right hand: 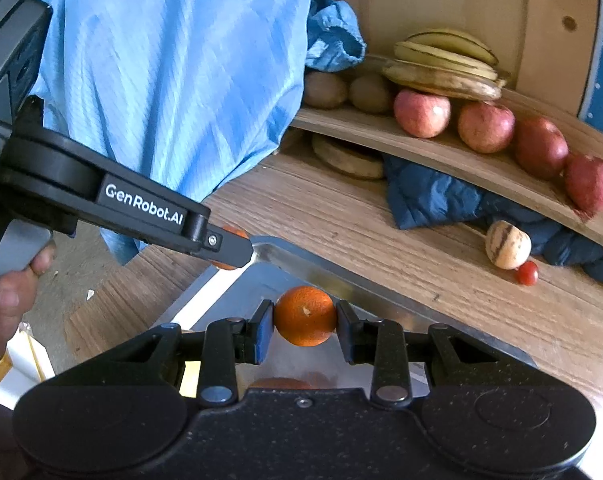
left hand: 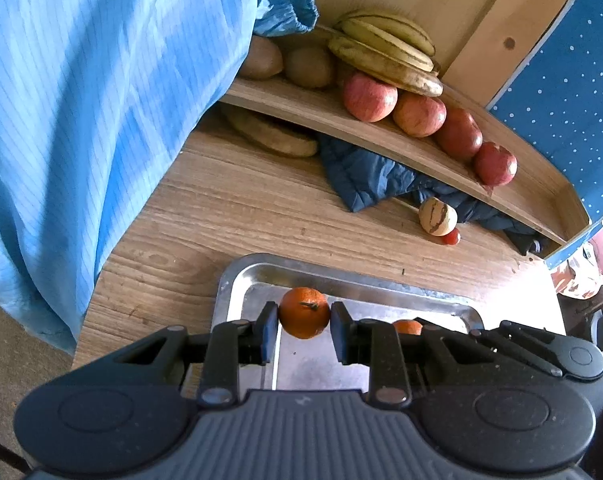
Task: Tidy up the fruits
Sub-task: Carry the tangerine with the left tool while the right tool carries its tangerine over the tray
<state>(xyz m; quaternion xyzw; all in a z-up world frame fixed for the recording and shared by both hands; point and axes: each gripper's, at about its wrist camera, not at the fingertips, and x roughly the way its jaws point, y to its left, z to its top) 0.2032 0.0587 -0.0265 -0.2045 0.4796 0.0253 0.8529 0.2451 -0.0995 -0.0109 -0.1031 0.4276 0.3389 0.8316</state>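
My left gripper (left hand: 304, 322) is shut on an orange (left hand: 304, 312) and holds it over the metal tray (left hand: 353, 276). My right gripper (right hand: 304, 332) is shut on a second orange (right hand: 306, 315) above the same tray (right hand: 301, 258). In the right wrist view the left gripper (right hand: 237, 250) reaches in from the left with its orange (right hand: 235, 233) partly hidden. Another orange (left hand: 407, 326) lies in the tray behind my left fingers. A further orange patch (right hand: 281, 383) shows under the right gripper.
A curved wooden shelf (left hand: 381, 136) holds bananas (left hand: 385, 50), several red apples (left hand: 369, 96) and kiwis (left hand: 309, 66). A striped melon (left hand: 437, 216) and a cherry tomato (left hand: 451, 237) lie on the wooden table by a dark blue cloth (left hand: 365, 172). A blue garment (left hand: 81, 100) hangs at left.
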